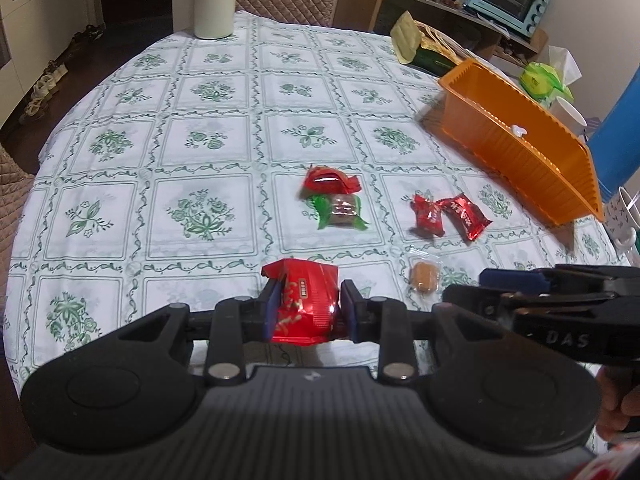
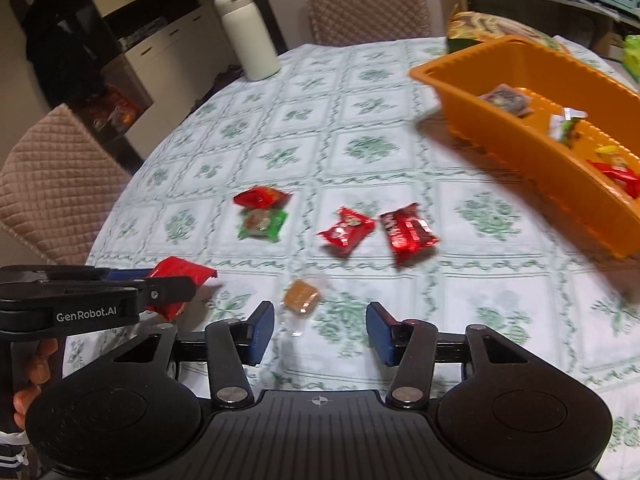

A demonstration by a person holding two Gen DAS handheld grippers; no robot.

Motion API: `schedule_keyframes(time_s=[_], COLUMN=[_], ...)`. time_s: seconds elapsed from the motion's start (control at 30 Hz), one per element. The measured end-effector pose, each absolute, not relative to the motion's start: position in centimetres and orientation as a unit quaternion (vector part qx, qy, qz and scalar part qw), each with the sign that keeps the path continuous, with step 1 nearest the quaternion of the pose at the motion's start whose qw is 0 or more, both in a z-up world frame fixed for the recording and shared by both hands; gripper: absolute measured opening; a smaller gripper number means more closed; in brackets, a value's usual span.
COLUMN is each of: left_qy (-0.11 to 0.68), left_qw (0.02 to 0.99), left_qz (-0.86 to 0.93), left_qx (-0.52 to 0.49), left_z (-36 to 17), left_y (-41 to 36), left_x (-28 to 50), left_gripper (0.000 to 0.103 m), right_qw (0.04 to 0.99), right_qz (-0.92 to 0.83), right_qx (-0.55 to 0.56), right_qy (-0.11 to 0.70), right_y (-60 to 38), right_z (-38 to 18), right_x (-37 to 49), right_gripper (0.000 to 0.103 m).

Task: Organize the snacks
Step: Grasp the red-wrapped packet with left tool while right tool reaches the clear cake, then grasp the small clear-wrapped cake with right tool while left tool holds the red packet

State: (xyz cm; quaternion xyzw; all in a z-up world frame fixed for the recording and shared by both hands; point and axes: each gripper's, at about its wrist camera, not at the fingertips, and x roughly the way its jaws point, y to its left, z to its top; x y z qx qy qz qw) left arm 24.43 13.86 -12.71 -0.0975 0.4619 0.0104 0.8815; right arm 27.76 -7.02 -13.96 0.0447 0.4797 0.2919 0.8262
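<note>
My left gripper (image 1: 308, 304) is shut on a red snack packet (image 1: 306, 300), held just above the table; it also shows in the right wrist view (image 2: 178, 280). My right gripper (image 2: 318, 334) is open and empty, just short of a small clear-wrapped caramel candy (image 2: 301, 296), also in the left wrist view (image 1: 425, 276). Two red candies (image 2: 346, 232) (image 2: 408, 232), a red packet (image 2: 258, 197) and a green-wrapped sweet (image 2: 262, 222) lie on the tablecloth. An orange tray (image 2: 500, 120) at the right holds several snacks.
A white bottle (image 2: 248, 34) stands at the table's far side. A yellow bag (image 1: 408, 38), a blue cylinder (image 1: 622, 120) and cups (image 1: 570, 114) sit near the tray. Quilted chairs (image 2: 52, 184) surround the table.
</note>
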Motion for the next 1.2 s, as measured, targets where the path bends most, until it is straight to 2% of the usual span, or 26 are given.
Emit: schedule_keyframes(time_s=[0.43,0.83,1.0,1.2], left_qy=[0.461,0.463,0.464,0.465], left_qw=[0.881,0.879,0.878,0.878], left_qz=[0.027,0.038,0.040,0.039], left_qx=[-0.103,-0.106,-0.107,-0.109], left_z=[-12.8,-12.9,-13.0,-13.1], left_y=[14.7,15.5,15.7,15.7], left_x=[24.0,23.9,23.9,23.9], left_gripper=[0.029,0.029,0.029,0.029], right_qw=[0.821,0.831,0.839,0.845], right_qz=[0.298,0.310,0.315,0.308], right_qx=[0.015,-0.036,-0.073,-0.098], right_qy=[0.487,0.461,0.438,0.426], right_y=[-4.0,-2.0,-1.5,-1.5], right_z=[-15.7,-15.9,-16.2,-16.3], right_x=[28.7,28.4,27.8,27.5], right_gripper=[0.049,0.048,0.040,0.025])
